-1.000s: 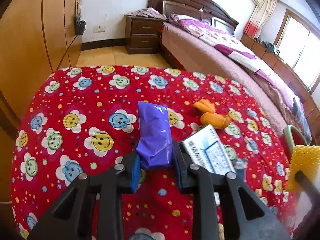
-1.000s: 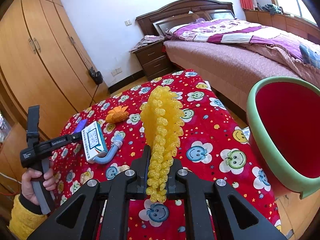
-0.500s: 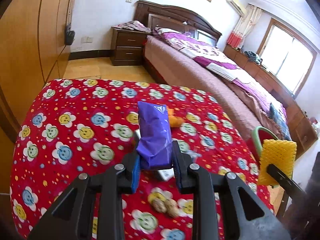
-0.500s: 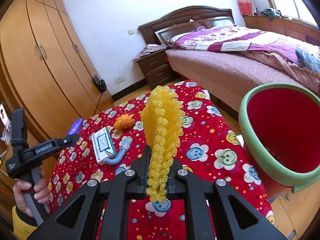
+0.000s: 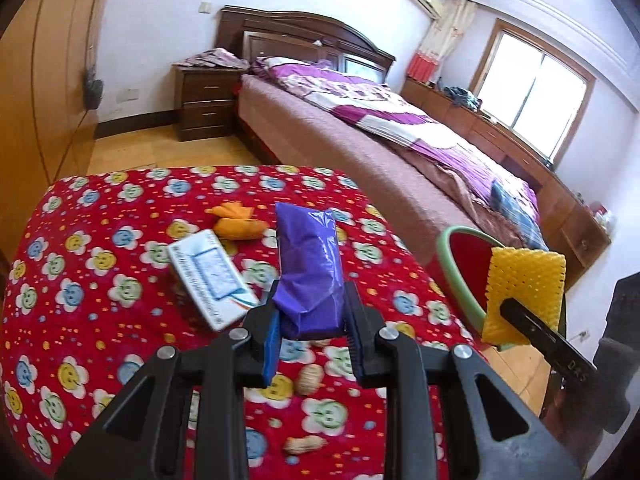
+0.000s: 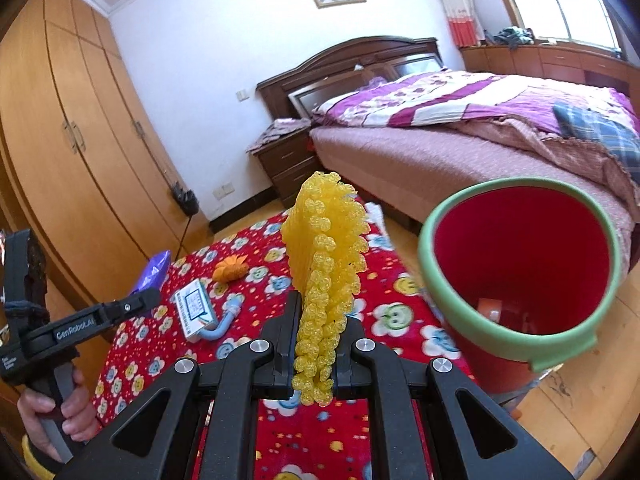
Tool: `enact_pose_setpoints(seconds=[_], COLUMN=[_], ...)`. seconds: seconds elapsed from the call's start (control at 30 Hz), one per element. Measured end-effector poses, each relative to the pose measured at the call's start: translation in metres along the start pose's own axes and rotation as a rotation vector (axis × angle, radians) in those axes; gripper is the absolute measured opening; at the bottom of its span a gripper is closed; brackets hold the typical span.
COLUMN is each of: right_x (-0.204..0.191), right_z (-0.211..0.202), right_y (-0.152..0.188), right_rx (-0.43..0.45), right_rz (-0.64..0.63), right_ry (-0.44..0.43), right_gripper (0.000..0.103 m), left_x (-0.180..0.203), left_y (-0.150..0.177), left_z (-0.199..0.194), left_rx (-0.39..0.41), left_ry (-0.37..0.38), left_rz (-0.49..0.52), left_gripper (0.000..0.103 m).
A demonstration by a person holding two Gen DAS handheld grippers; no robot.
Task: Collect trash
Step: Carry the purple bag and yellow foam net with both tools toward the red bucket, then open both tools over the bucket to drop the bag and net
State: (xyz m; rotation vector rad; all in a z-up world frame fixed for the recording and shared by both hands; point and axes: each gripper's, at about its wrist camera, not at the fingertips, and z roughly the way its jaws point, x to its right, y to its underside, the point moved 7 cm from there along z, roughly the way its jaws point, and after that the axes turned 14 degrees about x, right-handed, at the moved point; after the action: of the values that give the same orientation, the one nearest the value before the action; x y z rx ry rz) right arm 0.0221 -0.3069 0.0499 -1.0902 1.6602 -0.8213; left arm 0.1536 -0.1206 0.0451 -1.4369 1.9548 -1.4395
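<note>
My left gripper is shut on a purple plastic wrapper and holds it above the red flowered table. My right gripper is shut on a yellow foam fruit net, held up just left of the red bin with a green rim. The net and the bin also show at the right of the left wrist view. The wrapper and the left gripper show at the left of the right wrist view.
On the table lie a white and blue box, an orange peel, peanuts and a blue tube. A bed stands behind, a wardrobe to the left, a nightstand at the back.
Both grippers have risen and swung right toward the bin with their loads. The bin's opening now fills more of the right wrist view.
</note>
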Motion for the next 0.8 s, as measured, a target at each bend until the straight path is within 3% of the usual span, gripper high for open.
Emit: enact_pose_setpoints(seconds=[0.8], right_x=[0.105], right_z=[-0.032], right_y=[-0.026], right_rx=[0.113], right_rz=[0.080], right_ry=[0.163], right_gripper=[0.011], left_x=[0.117], left_y=[0.014], left_z=[0.043], left_rx=[-0.044], left_ry=[0.122], left_rz=[0.129], left_gripper=[0.028])
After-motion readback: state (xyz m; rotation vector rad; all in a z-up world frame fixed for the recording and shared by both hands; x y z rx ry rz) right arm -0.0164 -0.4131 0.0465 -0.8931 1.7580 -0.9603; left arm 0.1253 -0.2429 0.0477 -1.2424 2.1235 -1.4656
